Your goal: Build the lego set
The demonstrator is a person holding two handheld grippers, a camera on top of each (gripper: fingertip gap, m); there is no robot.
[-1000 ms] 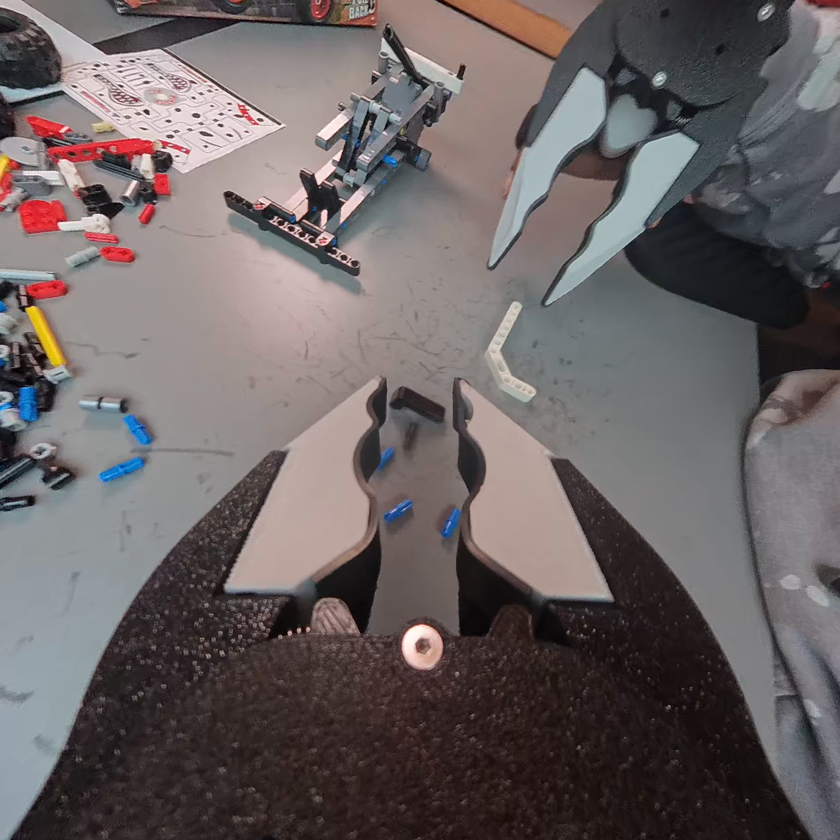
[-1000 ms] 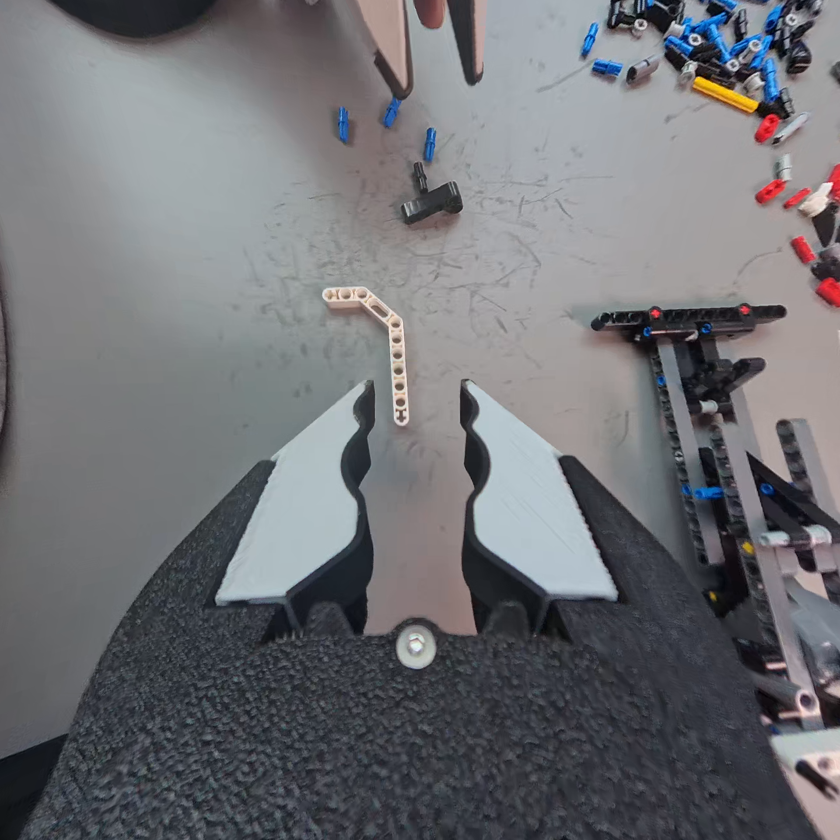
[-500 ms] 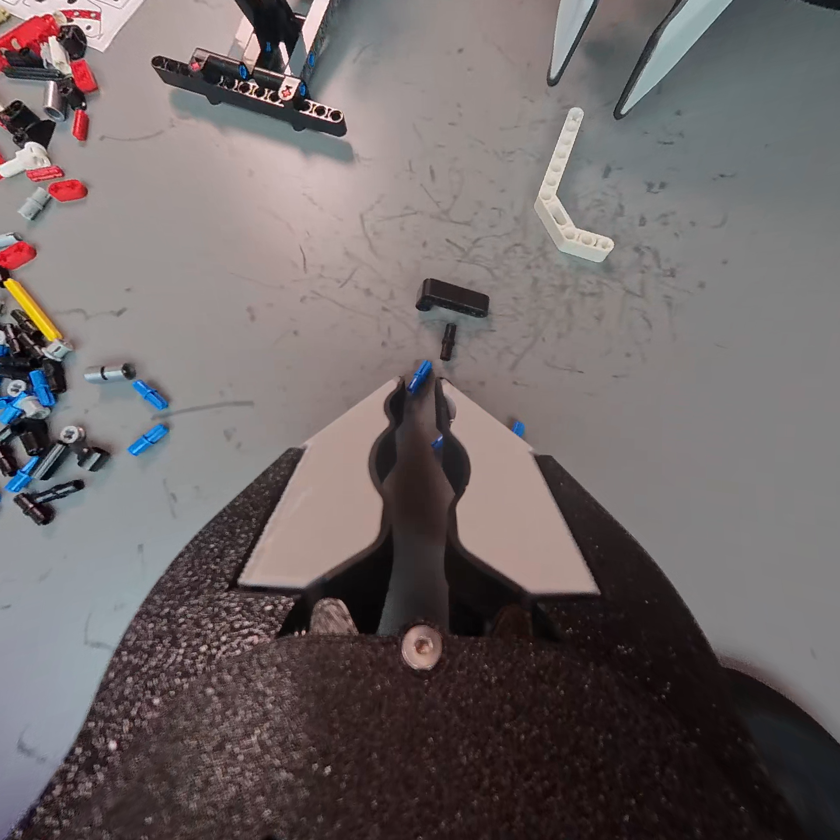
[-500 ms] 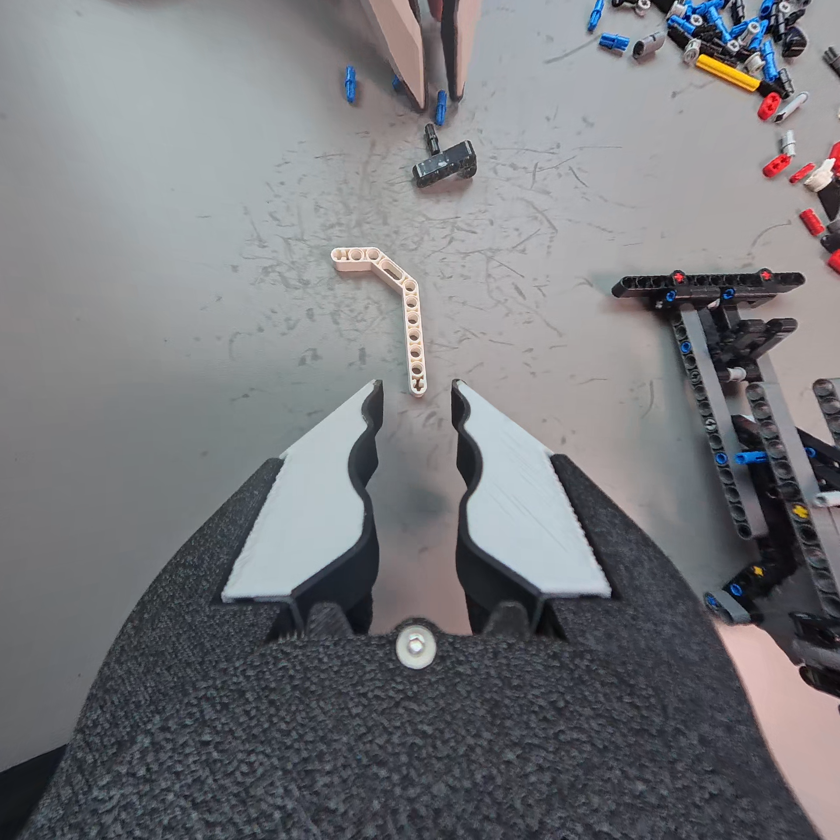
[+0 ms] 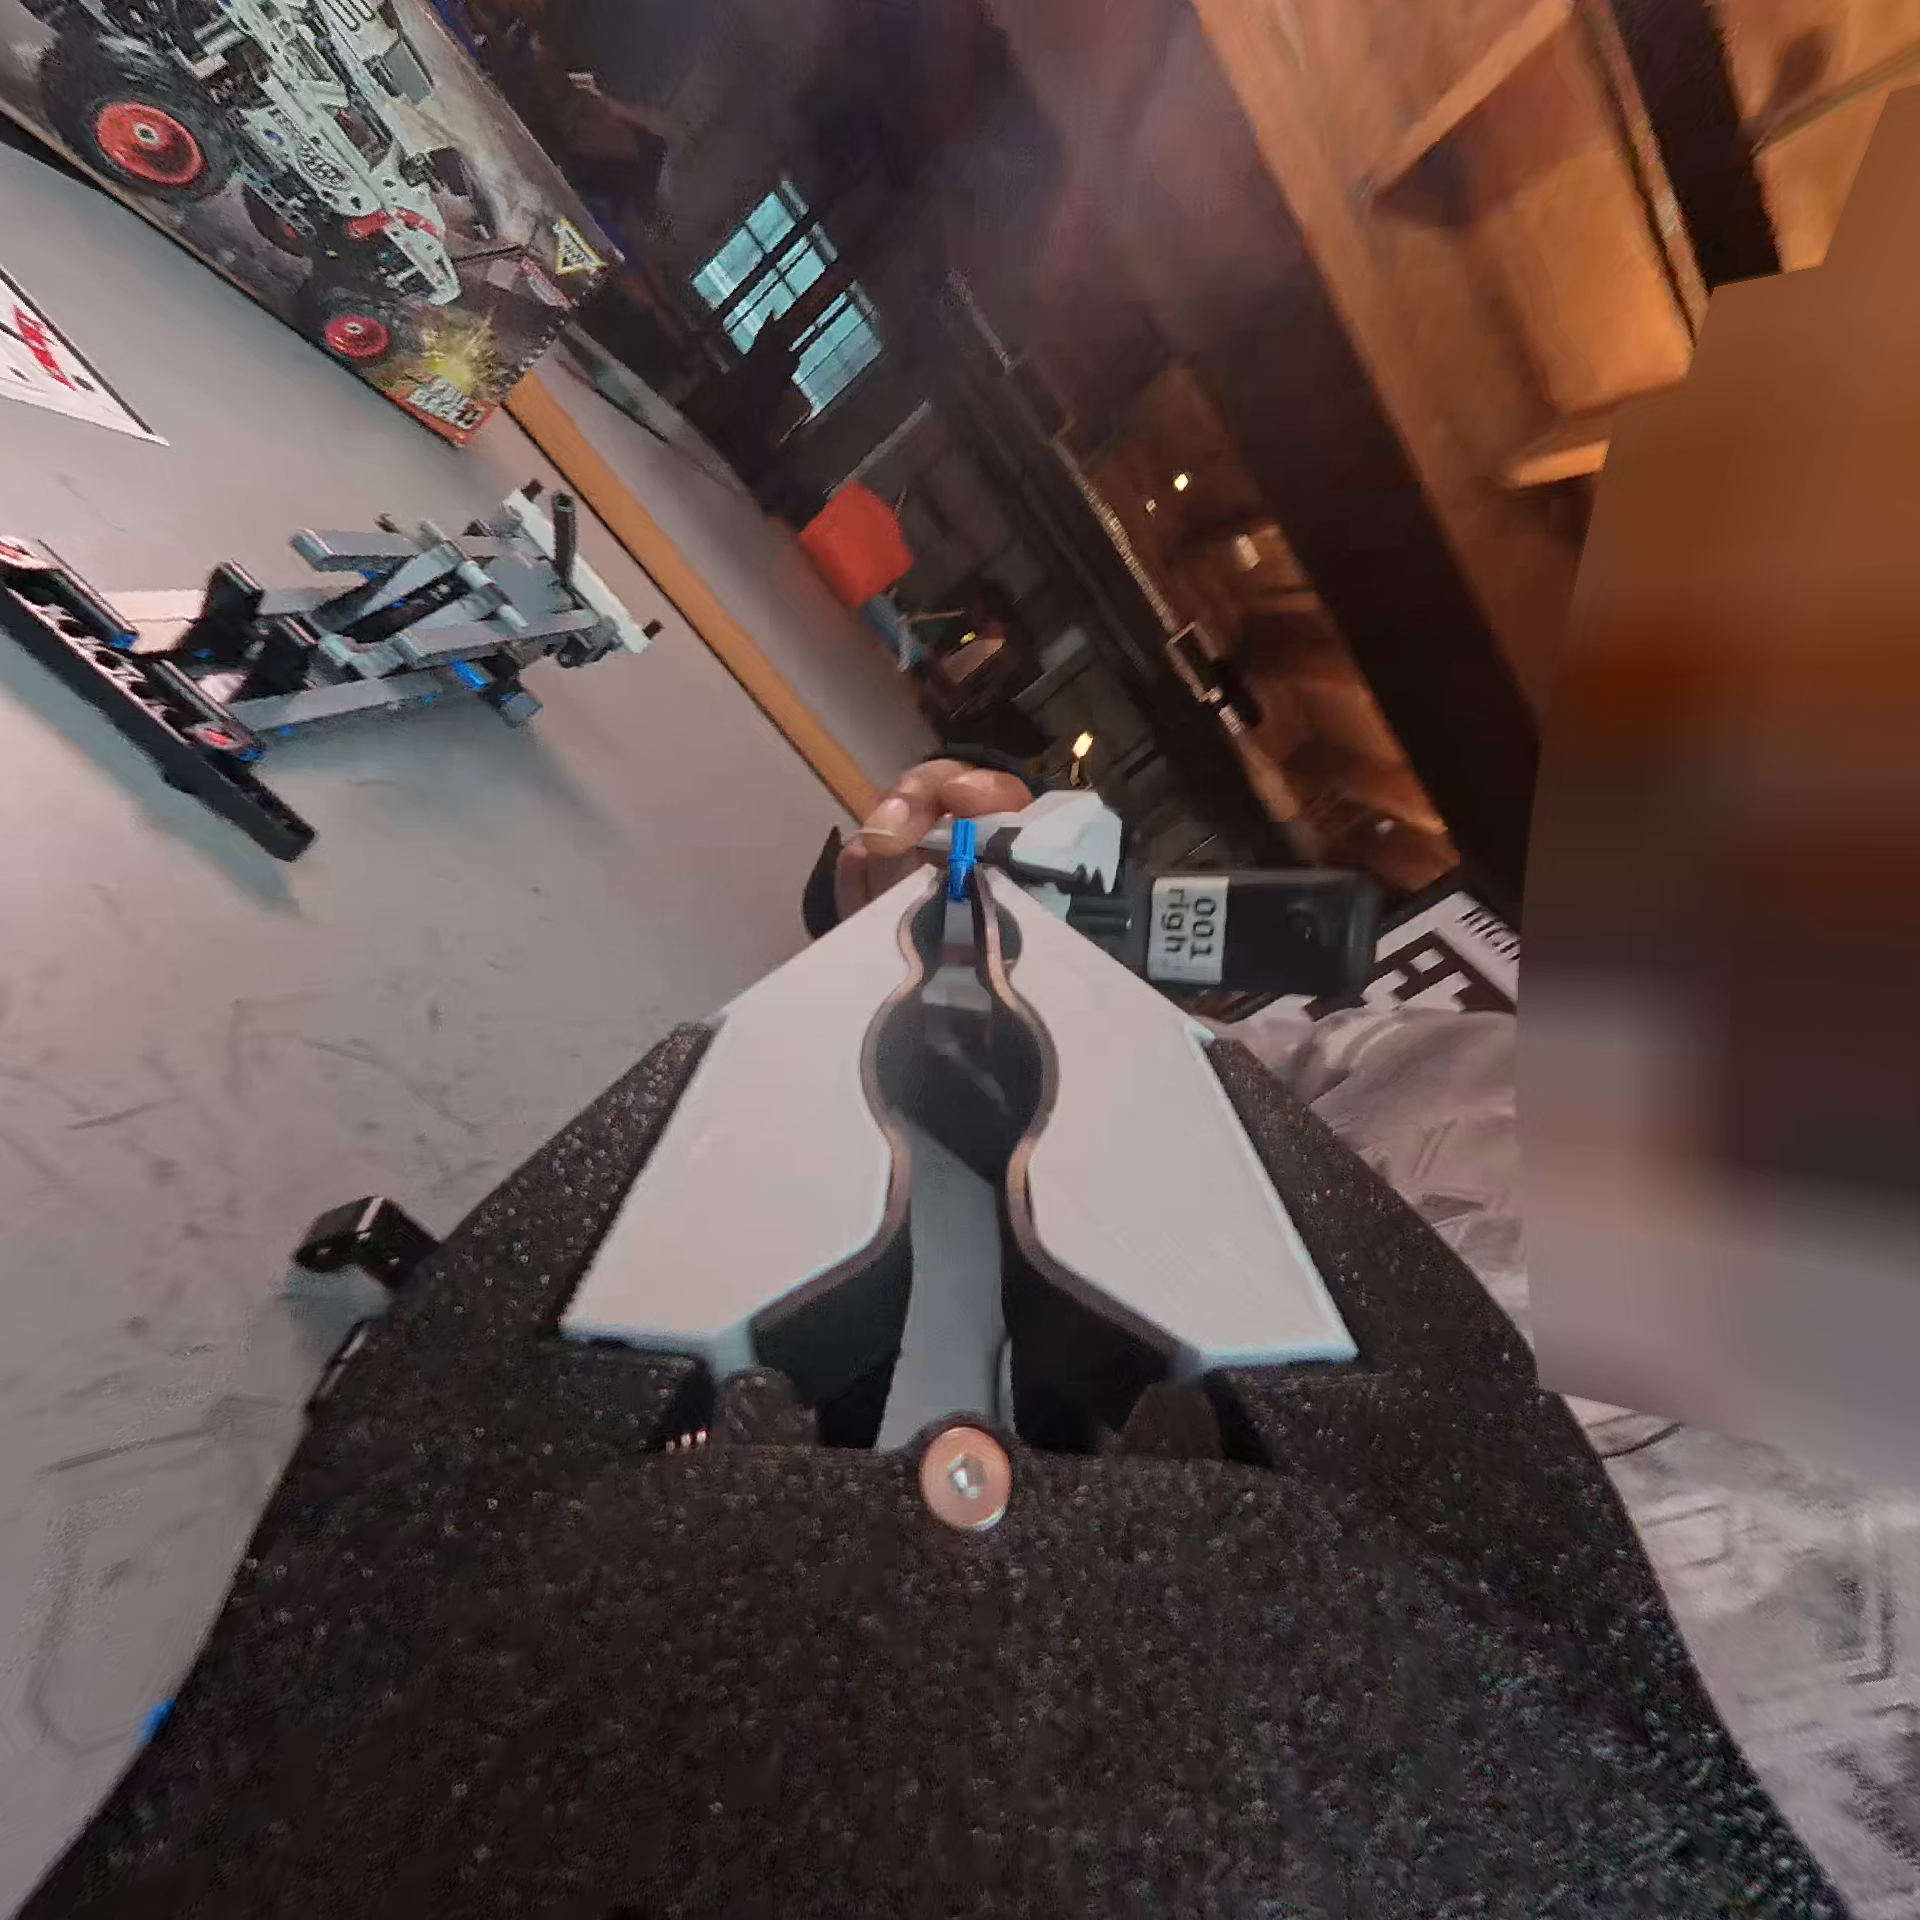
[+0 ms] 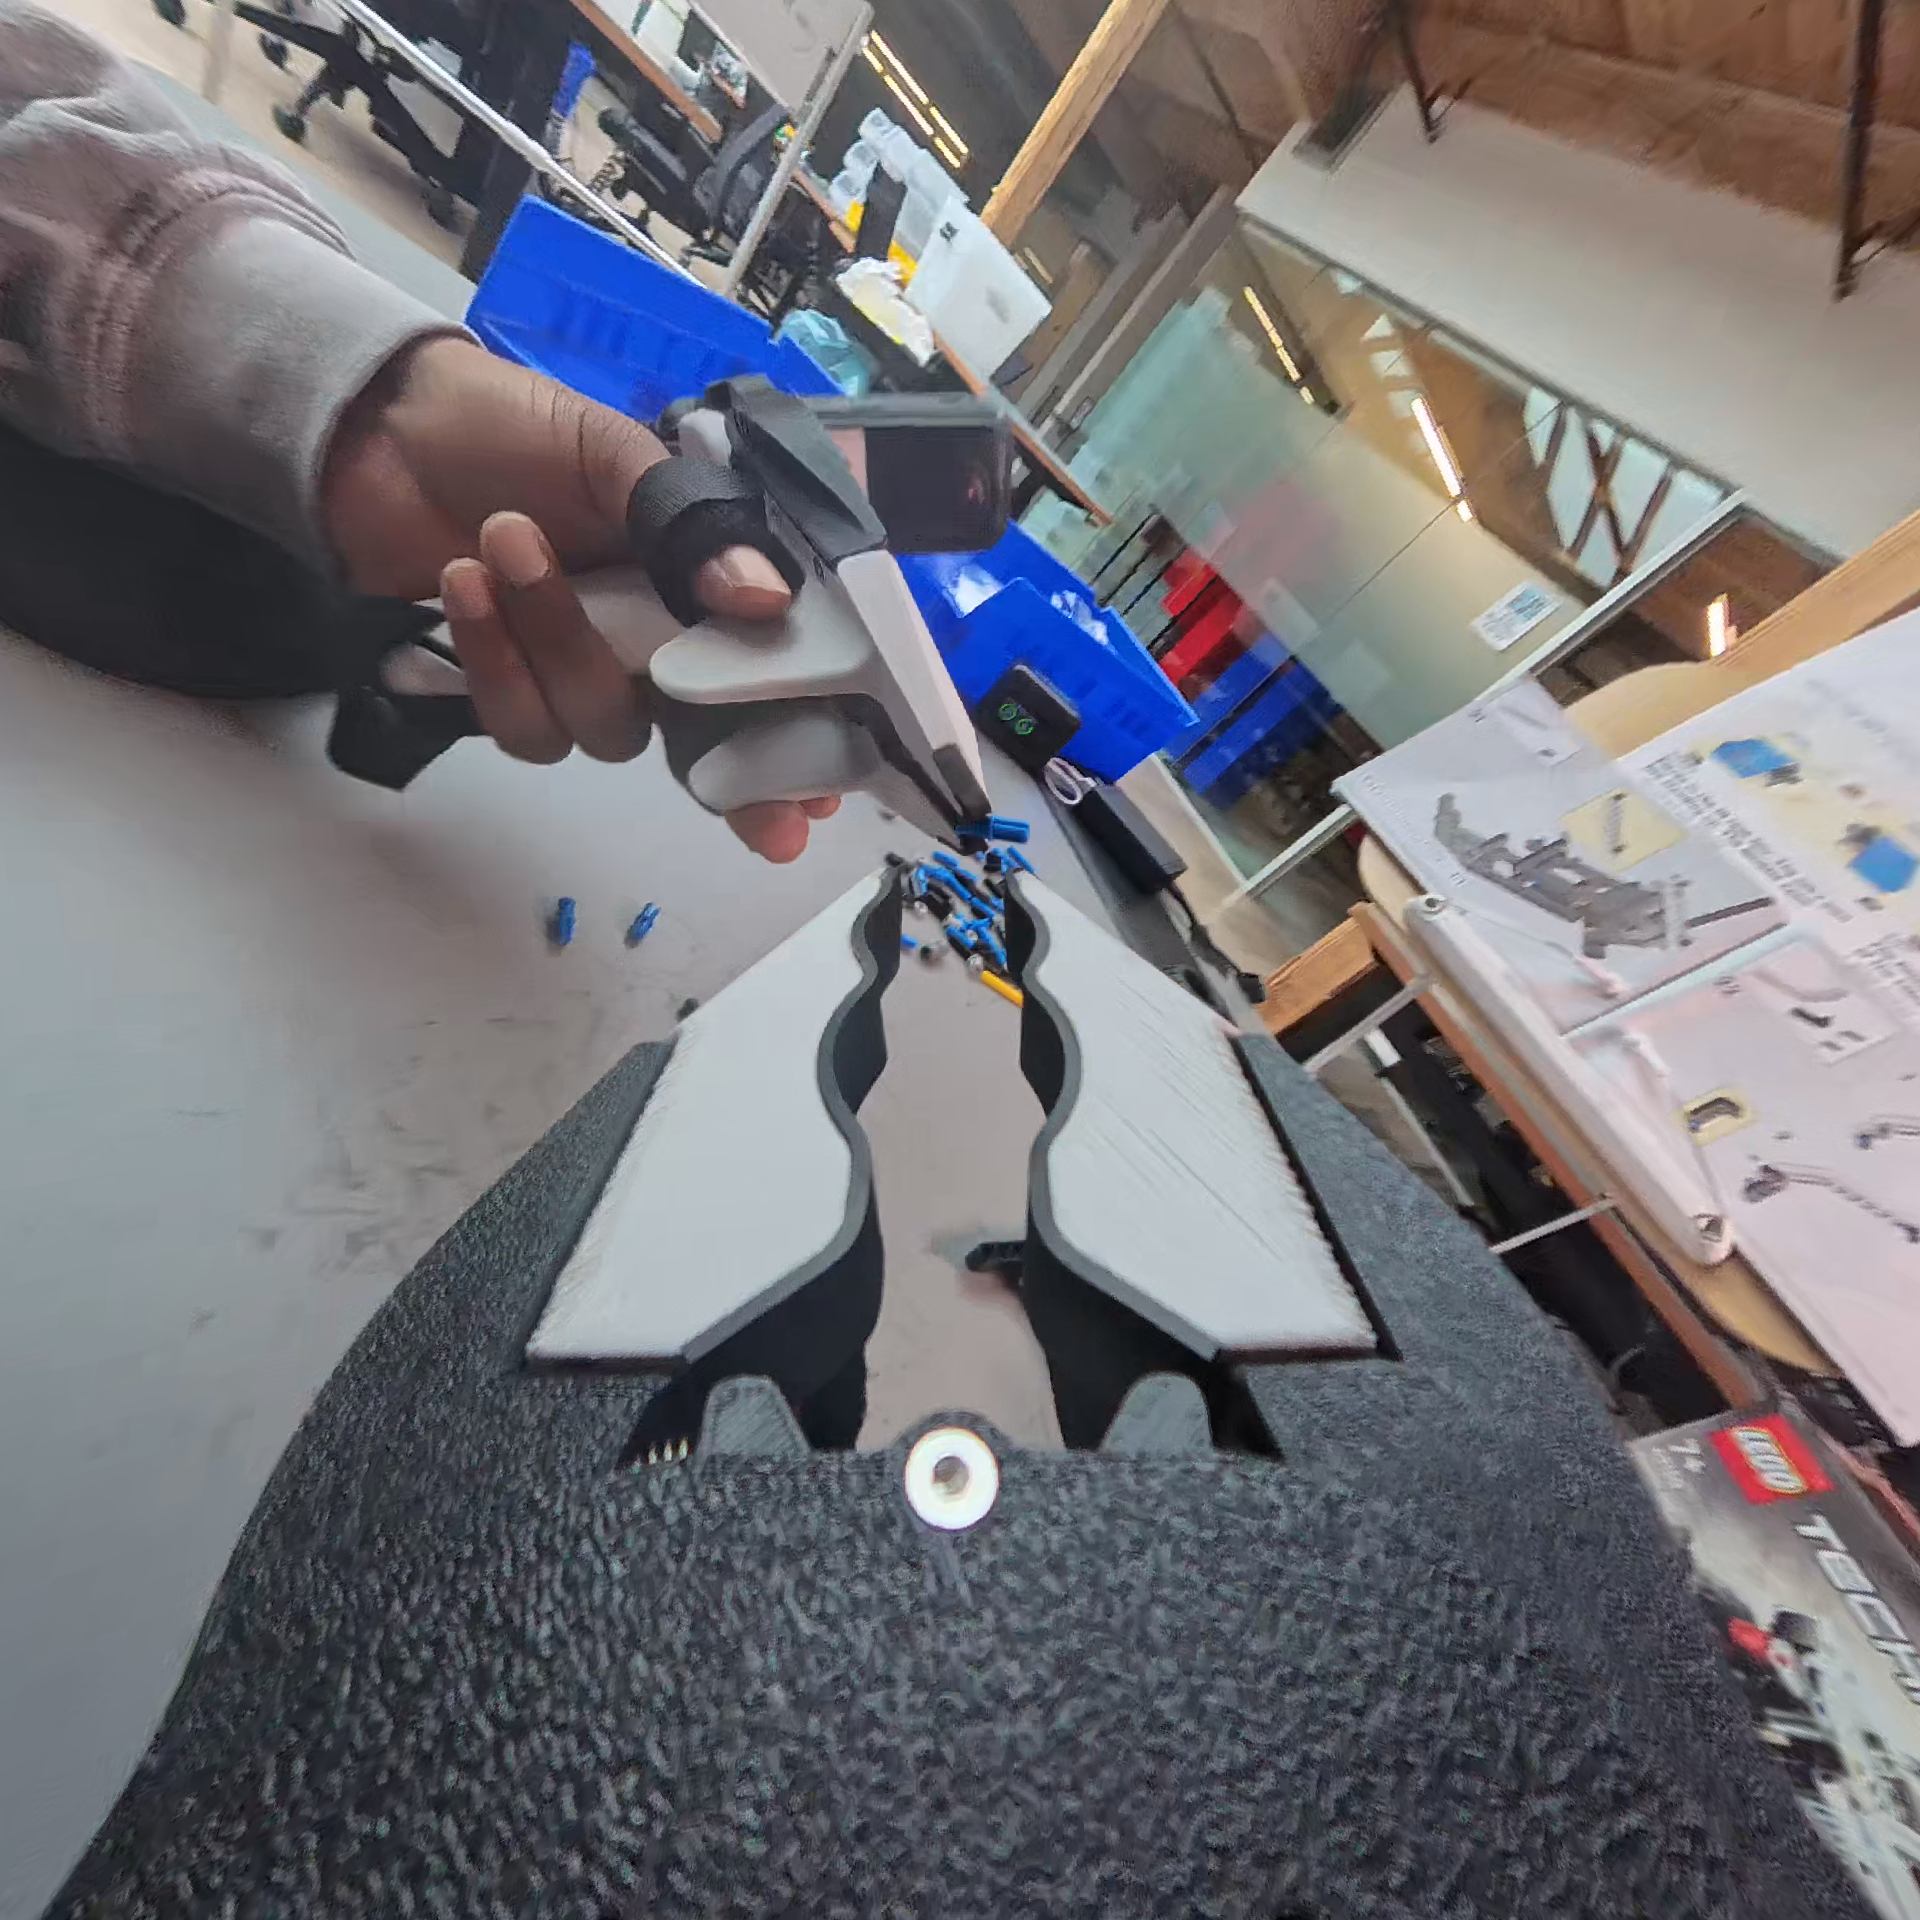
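My left gripper (image 5: 961, 873) is shut on a small blue pin (image 5: 958, 844), which sticks out past the tips, held up above the table. In the right wrist view a hand holds the left gripper (image 6: 961, 816) with the blue pin (image 6: 1000, 828) at its tip. My right gripper (image 6: 951, 899) is open and empty, raised and facing the left one. The partly built grey and black chassis (image 5: 353, 634) lies on the grey table (image 5: 416, 935) at the left. Two blue pins (image 6: 561, 920) lie on the table. A black piece (image 5: 358, 1242) lies beside my left gripper.
A pile of loose blue and black pieces (image 6: 961, 920) lies beyond the right fingertips. The open instruction booklet (image 6: 1662, 883) stands at the right, the set's box (image 5: 312, 208) at the table's far edge. Blue bins (image 6: 623, 312) stand behind the table. Only a small space, under 4 cm, lies between the two pairs of fingers. From either gripper's tips it is about 12 cm to the black piece (image 5: 358, 1242).
My left gripper closed on a blue pin and lifted it off the table, tilting up. My right gripper also rose and tilted up, away from the white bent beam, which has left view.
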